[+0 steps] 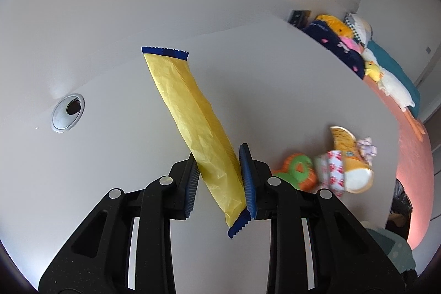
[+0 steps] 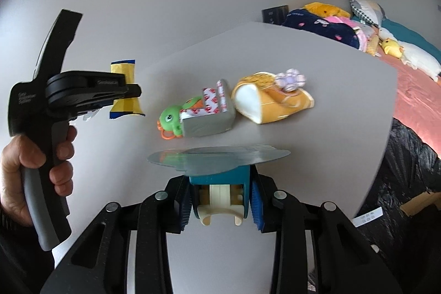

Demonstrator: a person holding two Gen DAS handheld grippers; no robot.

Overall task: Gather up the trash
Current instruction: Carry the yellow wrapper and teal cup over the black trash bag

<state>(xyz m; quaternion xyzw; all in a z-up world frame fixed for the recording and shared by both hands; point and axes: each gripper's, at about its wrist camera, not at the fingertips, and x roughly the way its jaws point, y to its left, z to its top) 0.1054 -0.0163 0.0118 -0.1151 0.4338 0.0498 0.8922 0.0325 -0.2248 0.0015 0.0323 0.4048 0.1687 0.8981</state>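
A: Entry. Left gripper pinches the yellow wrapper near its lower end; the wrapper stands up off the white table, lifted clear. Right gripper is clamped on a teal blister pack, its clear plastic backing fanned out ahead of the fingers.

B: So two pieces in hand. What is left on the table?

A: A cluster near the far right edge: orange paper cup on its side with a crumpled purple-white scrap on it, a grey box with a red-printed wrapper, and a green-orange toy touching that box. Whether the toy counts as trash, I cannot tell.

B: Destination?

A: Black bin bag just past the table's right edge, by the bed. Judgement: roughly halfway; neither held piece is dropped yet.

B: Obstacles?

A: Both grippers are full, so the cluster waits. The left gripper must cross over it to reach the bag. Cable grommet is well apart, irrelevant.
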